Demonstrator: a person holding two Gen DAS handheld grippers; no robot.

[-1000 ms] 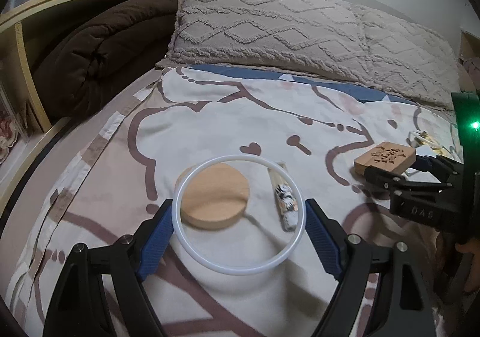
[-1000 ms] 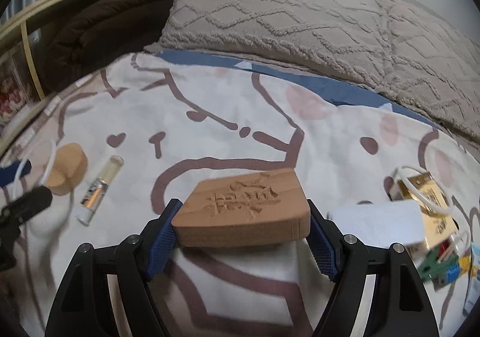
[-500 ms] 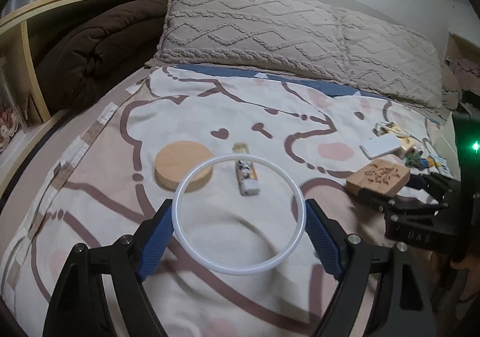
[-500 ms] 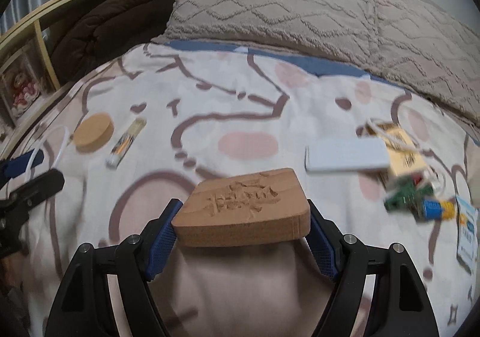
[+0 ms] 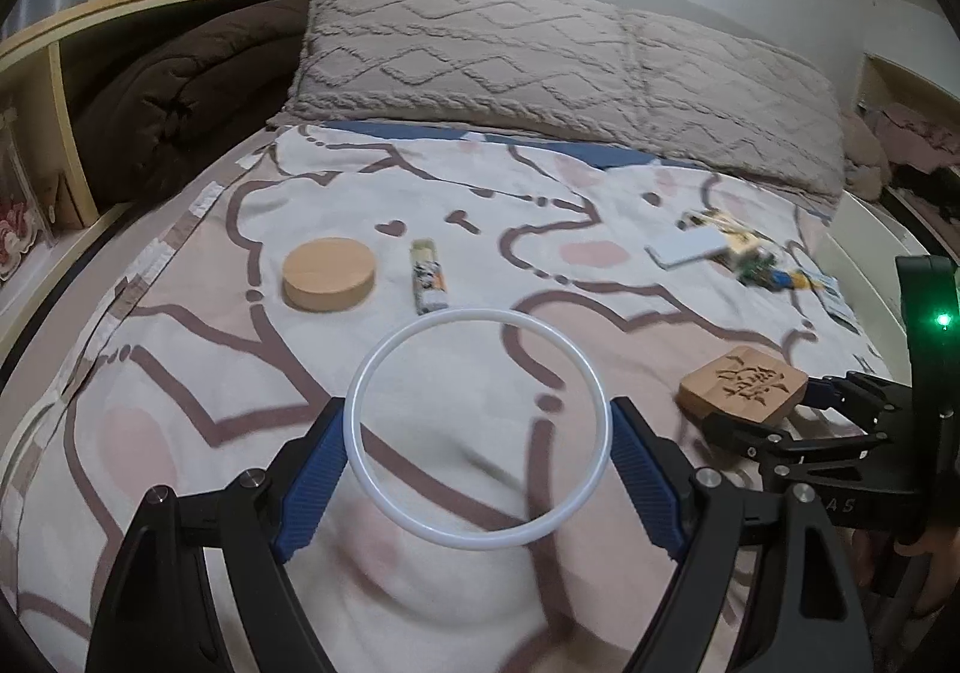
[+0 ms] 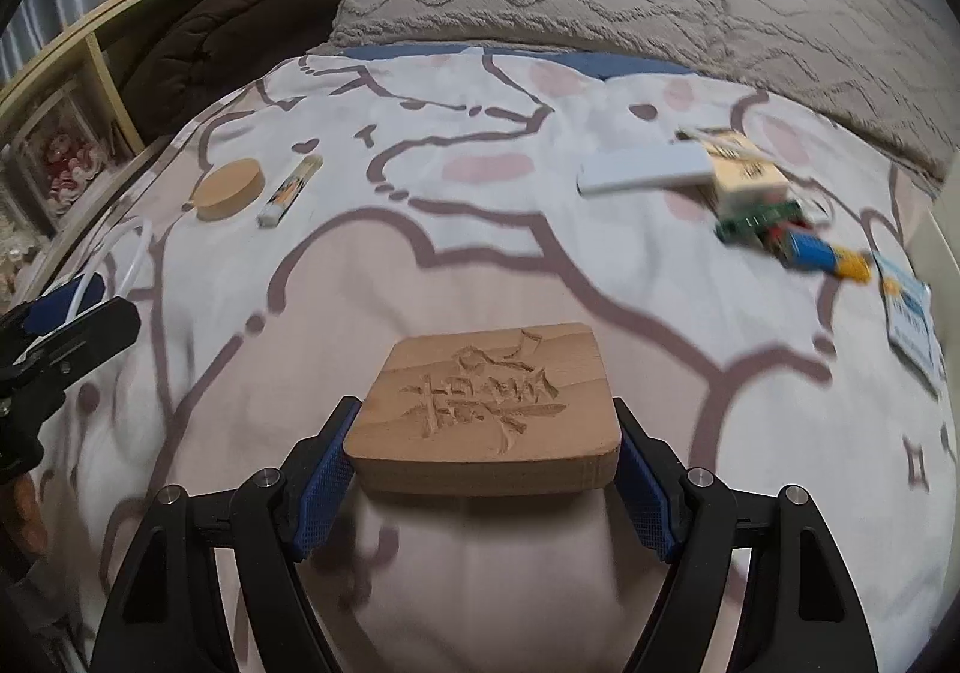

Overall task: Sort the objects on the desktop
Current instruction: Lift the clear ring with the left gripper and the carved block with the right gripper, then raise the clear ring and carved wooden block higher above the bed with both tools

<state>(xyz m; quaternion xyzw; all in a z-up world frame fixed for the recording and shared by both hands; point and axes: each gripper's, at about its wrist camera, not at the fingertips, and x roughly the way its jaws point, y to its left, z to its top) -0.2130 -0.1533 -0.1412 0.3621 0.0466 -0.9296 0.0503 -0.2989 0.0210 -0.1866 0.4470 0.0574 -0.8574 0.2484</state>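
Observation:
My left gripper (image 5: 479, 427) is shut on a thin white ring (image 5: 384, 499), held flat above the patterned bedspread. My right gripper (image 6: 485, 436) is shut on a carved wooden block (image 6: 480, 409), its blue pads pressing both sides. In the left wrist view that wooden block (image 5: 744, 384) and the right gripper (image 5: 780, 421) hang at the right. On the bedspread behind lie a round wooden disc (image 5: 329, 273) and a small printed tube (image 5: 428, 283). In the right wrist view the disc (image 6: 231, 188) and tube (image 6: 291, 191) lie far left, with the left gripper (image 6: 60, 313) at the left edge.
A white flat box (image 6: 642, 169), a yellow packet (image 6: 744, 172), a green clip (image 6: 759, 220), a blue and yellow item (image 6: 822, 253) and a card (image 6: 909, 316) lie at the right. Knitted pillows (image 5: 540, 67) line the bed head. A brown blanket (image 5: 180, 91) and wooden shelf (image 5: 54, 91) stand left.
Both grippers have drawn back toward the near side of the bed with their loads. The disc and tube now lie farther off, and the clutter at the right has come into fuller view.

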